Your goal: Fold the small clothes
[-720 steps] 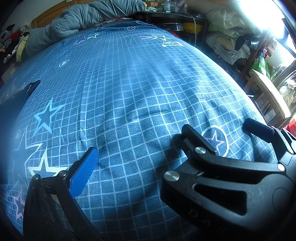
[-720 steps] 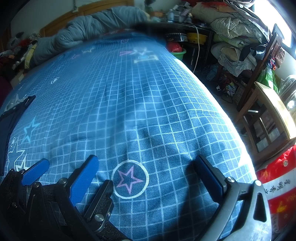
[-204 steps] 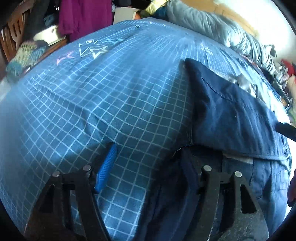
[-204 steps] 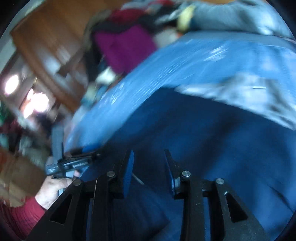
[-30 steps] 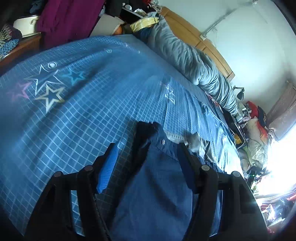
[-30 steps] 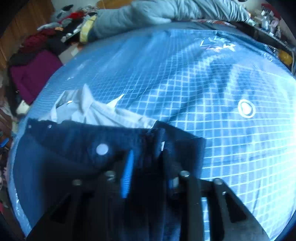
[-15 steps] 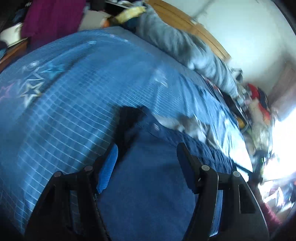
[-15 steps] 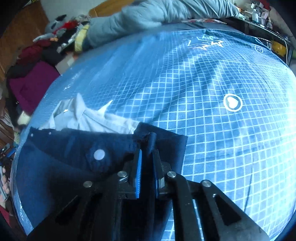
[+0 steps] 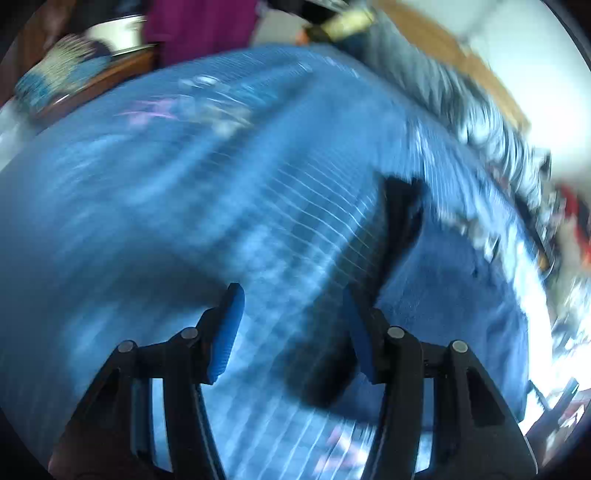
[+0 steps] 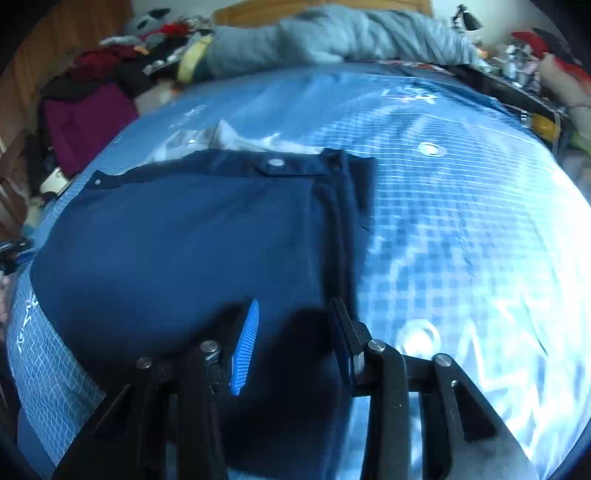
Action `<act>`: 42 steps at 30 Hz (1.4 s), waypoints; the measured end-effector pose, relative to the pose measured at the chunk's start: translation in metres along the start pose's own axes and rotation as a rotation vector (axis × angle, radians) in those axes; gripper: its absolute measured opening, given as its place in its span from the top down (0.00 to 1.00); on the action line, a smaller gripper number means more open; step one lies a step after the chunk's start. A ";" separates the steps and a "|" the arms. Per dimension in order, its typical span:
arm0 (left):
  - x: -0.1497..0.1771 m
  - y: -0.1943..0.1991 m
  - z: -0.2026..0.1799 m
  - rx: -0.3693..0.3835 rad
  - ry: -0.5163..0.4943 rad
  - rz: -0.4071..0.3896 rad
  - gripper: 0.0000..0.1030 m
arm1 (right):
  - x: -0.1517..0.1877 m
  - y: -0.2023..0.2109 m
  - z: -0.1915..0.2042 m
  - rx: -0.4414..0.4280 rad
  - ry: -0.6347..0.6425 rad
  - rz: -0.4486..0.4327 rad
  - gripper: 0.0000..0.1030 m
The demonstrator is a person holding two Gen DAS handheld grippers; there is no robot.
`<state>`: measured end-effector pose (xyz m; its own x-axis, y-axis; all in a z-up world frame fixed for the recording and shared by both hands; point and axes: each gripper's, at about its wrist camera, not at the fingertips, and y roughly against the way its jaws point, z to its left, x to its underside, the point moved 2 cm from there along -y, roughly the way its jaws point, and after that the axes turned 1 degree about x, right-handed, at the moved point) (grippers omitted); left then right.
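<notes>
The left gripper (image 9: 293,328) stands partly open in the left wrist view, its jaws having just been closing a little, with nothing between the blue pads (image 9: 227,332) but the bedsheet (image 9: 184,206) below. This picture is heavily smeared by motion. The navy garment (image 9: 454,295) lies to the right of the gripper, its left edge running close by the right finger; whether that finger touches the cloth cannot be told. A grey duvet (image 9: 469,107) lies bunched along the far edge of the bed, and a magenta cloth (image 9: 199,26) hangs beyond the bed at the top.

In the right wrist view the right gripper (image 10: 293,339) is parted, its jaws having just been opening, and it has hold of nothing. The navy garment (image 10: 177,243) lies flat on the blue checked bedsheet (image 10: 461,221), spread under and ahead of the fingers, its folded right edge in line with the right finger. A pale lining (image 10: 236,140) shows past its far edge, by a waistband with a silver snap (image 10: 276,162). The grey duvet (image 10: 332,33) lies along the headboard end
</notes>
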<state>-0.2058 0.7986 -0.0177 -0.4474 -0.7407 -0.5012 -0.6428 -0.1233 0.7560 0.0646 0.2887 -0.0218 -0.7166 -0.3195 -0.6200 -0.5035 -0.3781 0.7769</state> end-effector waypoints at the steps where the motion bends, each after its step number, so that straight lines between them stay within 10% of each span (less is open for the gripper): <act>1: 0.003 0.013 0.003 0.025 0.007 -0.012 0.43 | 0.008 0.011 0.003 0.017 -0.005 -0.014 0.55; 10: 0.097 0.014 -0.018 0.474 0.285 0.144 0.38 | 0.049 0.056 0.024 -0.004 -0.043 -0.015 0.47; 23: 0.081 -0.023 -0.034 0.336 0.249 -0.098 0.37 | 0.023 0.081 0.055 -0.011 0.019 -0.114 0.46; 29: 0.077 -0.022 -0.038 0.261 0.162 -0.116 0.37 | 0.013 0.083 0.024 0.089 -0.010 -0.160 0.19; 37: 0.062 -0.036 -0.049 0.329 0.124 -0.107 0.00 | 0.040 0.070 -0.025 0.127 -0.169 -0.097 0.19; 42: 0.065 -0.037 -0.056 0.267 0.101 -0.113 0.00 | 0.063 0.062 -0.021 0.113 -0.185 -0.068 0.19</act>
<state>-0.1761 0.7176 -0.0545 -0.3084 -0.7956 -0.5214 -0.8314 -0.0408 0.5541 -0.0021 0.2263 -0.0149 -0.7504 -0.1276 -0.6485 -0.5970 -0.2903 0.7479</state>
